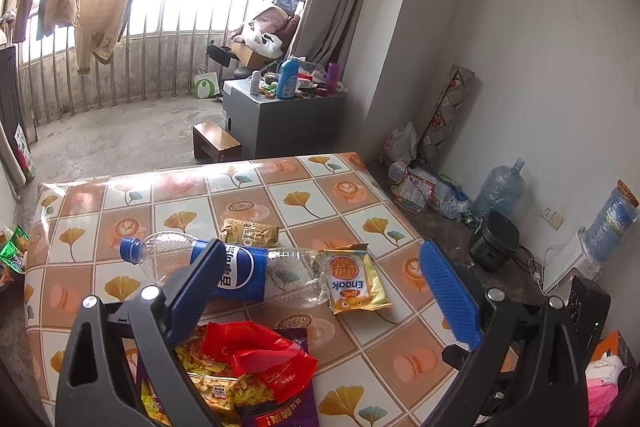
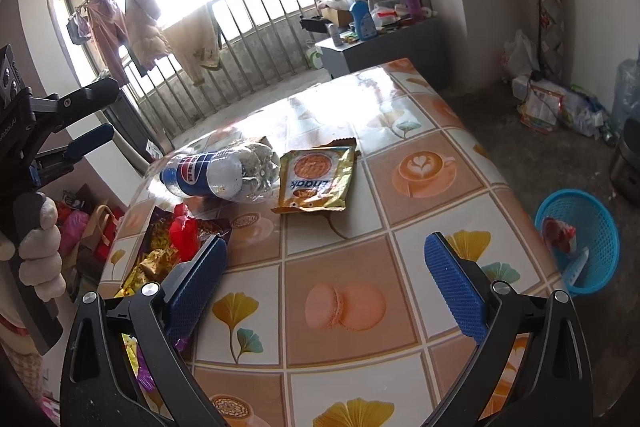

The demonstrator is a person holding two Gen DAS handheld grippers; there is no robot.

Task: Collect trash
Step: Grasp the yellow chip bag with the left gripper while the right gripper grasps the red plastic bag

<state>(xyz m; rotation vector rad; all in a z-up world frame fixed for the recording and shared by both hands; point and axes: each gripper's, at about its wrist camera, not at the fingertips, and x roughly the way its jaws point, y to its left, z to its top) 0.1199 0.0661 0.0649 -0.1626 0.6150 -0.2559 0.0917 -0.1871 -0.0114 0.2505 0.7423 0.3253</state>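
Note:
An empty clear Pepsi bottle [image 1: 224,267] [image 2: 220,173] lies on its side on the tiled table [image 1: 304,203] [image 2: 424,227]. Beside it lies a gold Enaak snack packet [image 1: 354,279] [image 2: 316,183], and behind it a crumpled gold wrapper [image 1: 250,231]. A pile of red, yellow and purple wrappers [image 1: 248,363] [image 2: 176,243] sits at the table's near-left edge. My left gripper [image 1: 324,291] hangs open above the bottle and the pile, holding nothing. My right gripper [image 2: 324,279] is open over bare tiles. The left gripper [image 2: 80,123] also shows at the far left, held by a gloved hand [image 2: 40,247].
A blue plastic basket [image 2: 580,227] with some trash in it stands on the floor right of the table. Bags, a water jug [image 1: 500,187] and a black appliance [image 1: 494,239] line the right wall. A grey cabinet [image 1: 280,115] with bottles stands beyond the table.

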